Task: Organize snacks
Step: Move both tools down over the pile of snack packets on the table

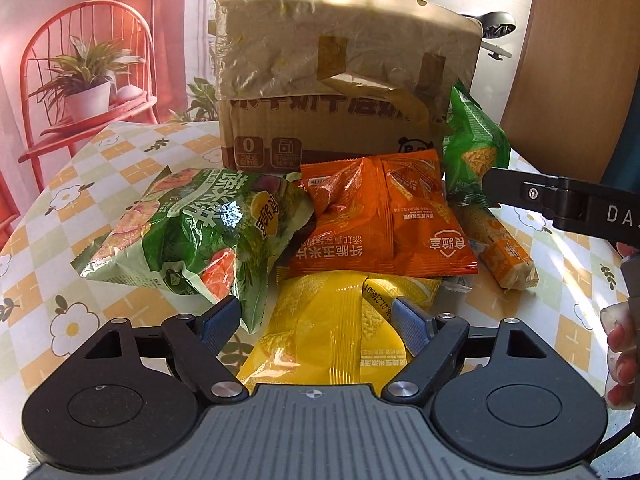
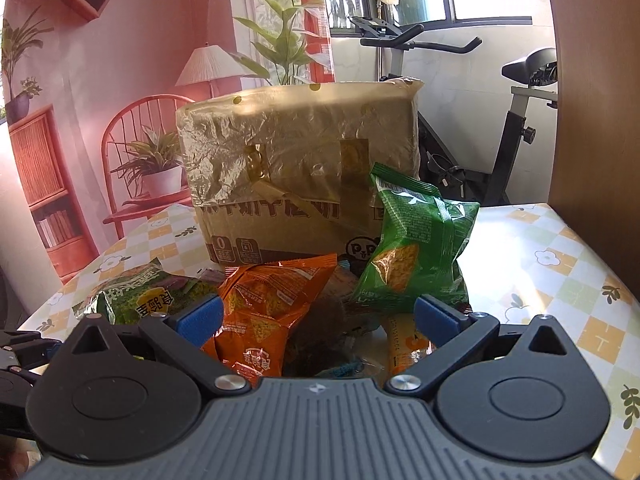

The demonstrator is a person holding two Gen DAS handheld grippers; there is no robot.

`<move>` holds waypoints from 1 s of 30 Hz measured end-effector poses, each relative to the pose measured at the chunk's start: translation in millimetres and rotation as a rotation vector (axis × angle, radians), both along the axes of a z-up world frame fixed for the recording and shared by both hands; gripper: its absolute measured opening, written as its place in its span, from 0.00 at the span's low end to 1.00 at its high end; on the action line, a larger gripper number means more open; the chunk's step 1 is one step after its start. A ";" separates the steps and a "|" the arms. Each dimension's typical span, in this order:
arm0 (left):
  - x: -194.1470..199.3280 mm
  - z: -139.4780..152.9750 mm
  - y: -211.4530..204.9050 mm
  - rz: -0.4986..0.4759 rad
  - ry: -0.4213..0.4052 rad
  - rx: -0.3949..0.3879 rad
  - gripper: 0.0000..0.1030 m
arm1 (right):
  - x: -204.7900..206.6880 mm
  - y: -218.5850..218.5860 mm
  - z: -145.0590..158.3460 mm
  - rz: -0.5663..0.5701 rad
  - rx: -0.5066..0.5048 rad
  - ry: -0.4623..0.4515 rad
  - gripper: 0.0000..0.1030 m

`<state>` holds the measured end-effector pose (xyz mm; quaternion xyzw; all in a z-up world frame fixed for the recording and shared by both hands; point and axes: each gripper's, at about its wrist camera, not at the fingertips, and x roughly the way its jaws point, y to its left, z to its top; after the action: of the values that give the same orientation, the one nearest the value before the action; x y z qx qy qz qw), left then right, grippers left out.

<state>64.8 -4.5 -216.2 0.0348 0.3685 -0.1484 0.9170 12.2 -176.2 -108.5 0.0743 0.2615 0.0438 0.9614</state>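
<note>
The left gripper was open, its two fingers spread on either side of a yellow snack packet that lay flat on the table. At 12 o'clock from this packet lay an orange packet, and at 10 o'clock a large green bag. A wrapped bar lay at 2 o'clock, near the table edge. Behind all of them stood a brown cardboard box with tape on it. The right gripper was also open and held nothing. A small green packet leaned upright against the box, at 1 o'clock from the right gripper. An exercise bike stood behind the table.
</note>
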 end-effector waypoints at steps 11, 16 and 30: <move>1.9 -6.8 -6.3 0.007 0.014 0.007 0.89 | 3.4 -4.3 -7.1 -0.018 0.036 0.037 0.99; 6.7 -8.5 -3.4 0.021 0.024 -0.007 0.92 | 4.2 -5.0 -8.0 -0.022 0.044 0.046 0.98; 2.9 -12.5 10.7 -0.025 0.078 -0.034 0.95 | 4.4 -2.1 -9.0 -0.006 0.038 0.060 0.98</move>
<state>67.7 6.2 -228.8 0.0181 0.4009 -0.1675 0.9005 16.6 -178.3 -117.5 0.0945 0.2890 0.0435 0.9517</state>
